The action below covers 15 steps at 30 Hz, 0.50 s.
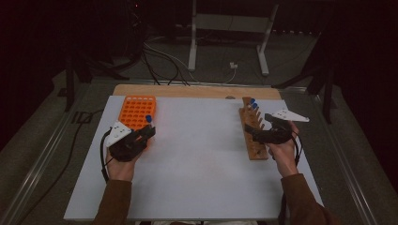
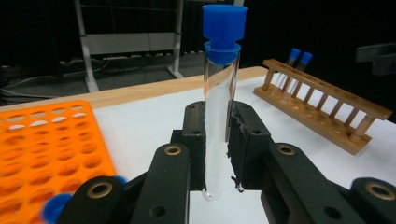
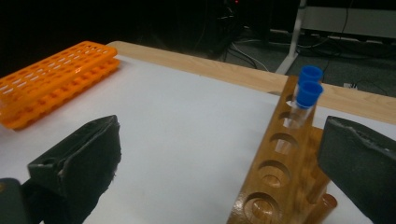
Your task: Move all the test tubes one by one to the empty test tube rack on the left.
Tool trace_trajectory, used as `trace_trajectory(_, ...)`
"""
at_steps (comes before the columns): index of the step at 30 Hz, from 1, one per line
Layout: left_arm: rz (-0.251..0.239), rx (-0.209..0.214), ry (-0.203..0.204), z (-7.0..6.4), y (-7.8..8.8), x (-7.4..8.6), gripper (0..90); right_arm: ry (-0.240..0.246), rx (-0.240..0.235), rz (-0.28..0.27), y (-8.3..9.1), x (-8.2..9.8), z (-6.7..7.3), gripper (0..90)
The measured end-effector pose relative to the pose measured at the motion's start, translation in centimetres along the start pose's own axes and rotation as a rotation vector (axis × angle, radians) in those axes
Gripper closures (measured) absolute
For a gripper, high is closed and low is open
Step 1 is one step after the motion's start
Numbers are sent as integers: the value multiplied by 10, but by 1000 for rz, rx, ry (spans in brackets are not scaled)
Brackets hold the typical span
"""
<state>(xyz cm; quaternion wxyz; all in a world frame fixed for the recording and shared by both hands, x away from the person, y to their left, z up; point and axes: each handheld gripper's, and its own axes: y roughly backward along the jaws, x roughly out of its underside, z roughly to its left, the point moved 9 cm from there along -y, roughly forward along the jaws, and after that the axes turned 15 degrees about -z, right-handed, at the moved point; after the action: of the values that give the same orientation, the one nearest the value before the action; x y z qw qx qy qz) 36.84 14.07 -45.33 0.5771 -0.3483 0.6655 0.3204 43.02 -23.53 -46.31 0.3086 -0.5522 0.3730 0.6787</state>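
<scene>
Test tube (image 2: 218,116) with a blue cap stands upright, pinched in the left gripper (image 1: 146,132) just beside the orange rack (image 1: 136,111) at the board's left edge. Right gripper (image 1: 259,129), jaws spread, hovers over the wooden rack (image 1: 254,136); bare white board (image 1: 197,154) lies between.

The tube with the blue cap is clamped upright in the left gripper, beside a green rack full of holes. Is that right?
Not quite: the rack is orange, not green, as the left gripper view shows. The rest holds: the left gripper clamps the tube upright, blue cap on top, with the rack beside it.
</scene>
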Motion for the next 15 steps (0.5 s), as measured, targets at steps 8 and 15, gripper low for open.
trace_trajectory(8, -21, -21, 2, 15, 12, -7, 783, -32, 7, -10, 4, 1, -4, 0)
trace_trajectory(15, -28, -51, 13, 28, 21, -7, 783, -48, 11, -24, 7, -1, -5, 0)
